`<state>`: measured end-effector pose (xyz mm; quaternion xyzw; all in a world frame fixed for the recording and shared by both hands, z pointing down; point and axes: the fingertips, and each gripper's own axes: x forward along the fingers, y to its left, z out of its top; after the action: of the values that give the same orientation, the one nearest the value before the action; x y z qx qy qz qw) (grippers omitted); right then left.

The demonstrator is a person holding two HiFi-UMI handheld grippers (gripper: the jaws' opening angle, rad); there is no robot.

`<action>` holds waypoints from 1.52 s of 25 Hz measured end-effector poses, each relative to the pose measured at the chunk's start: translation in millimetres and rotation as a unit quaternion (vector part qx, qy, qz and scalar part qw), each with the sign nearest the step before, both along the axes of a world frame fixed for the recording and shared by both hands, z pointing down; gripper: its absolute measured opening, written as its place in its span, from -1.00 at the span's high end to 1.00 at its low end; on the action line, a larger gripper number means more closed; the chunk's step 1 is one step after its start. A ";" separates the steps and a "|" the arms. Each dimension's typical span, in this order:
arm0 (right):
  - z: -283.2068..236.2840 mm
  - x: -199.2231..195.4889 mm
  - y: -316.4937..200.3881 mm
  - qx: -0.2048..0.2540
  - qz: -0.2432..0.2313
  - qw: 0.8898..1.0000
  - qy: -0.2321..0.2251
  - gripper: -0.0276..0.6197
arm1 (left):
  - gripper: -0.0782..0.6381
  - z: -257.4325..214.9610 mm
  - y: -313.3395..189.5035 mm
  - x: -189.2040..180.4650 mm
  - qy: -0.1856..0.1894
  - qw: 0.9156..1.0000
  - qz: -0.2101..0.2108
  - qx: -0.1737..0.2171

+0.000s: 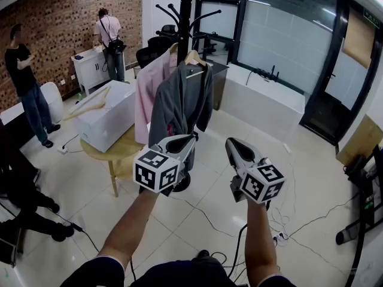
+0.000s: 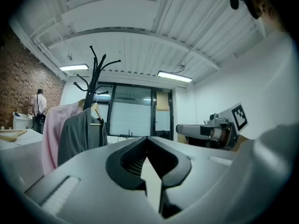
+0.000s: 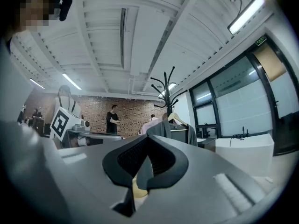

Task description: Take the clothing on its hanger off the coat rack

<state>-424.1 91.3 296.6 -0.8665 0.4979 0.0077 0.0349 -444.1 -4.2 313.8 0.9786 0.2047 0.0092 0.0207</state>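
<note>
With left gripper (image 1: 190,139) and right gripper (image 1: 232,142) fingers shut on nothing, we risk merely shoving the jacket (image 1: 179,100) at twelve o'clock

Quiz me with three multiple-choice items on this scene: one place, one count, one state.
1. Where does the grey jacket hang? A on the coat rack B on the floor C on the round table
2. How many garments hang there? A one B two C four
3. How do the left gripper's jaws stand? A shut, empty B wide open C shut on a sleeve
1 A: its hanger hooks on the rack.
2 B: grey jacket beside pink garment.
3 A: tips meet, nothing between.
</note>
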 end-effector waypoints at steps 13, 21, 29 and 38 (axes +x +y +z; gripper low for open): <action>-7.2 94.3 50.0 0.022 -0.028 0.999 0.003 0.91 | 0.75 -4.2 40.2 88.6 0.006 0.999 -0.046 -0.002; 3.5 143.8 35.8 0.037 -0.037 0.998 -0.019 0.91 | 0.75 -3.4 14.1 124.4 0.003 0.997 -0.080 0.011; -0.4 190.9 -16.2 0.024 -0.045 0.999 -0.010 0.91 | 0.75 -9.5 -40.1 177.8 0.020 0.995 -0.098 0.013; -7.8 232.6 -80.4 0.028 -0.065 0.997 -0.022 0.91 | 0.75 -15.5 -89.8 224.7 0.024 0.995 -0.092 0.022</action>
<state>-191.5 10.9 288.9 -0.8312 0.5516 0.0001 0.0702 -219.4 -94.0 298.3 0.9934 0.1142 -0.0120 -0.0050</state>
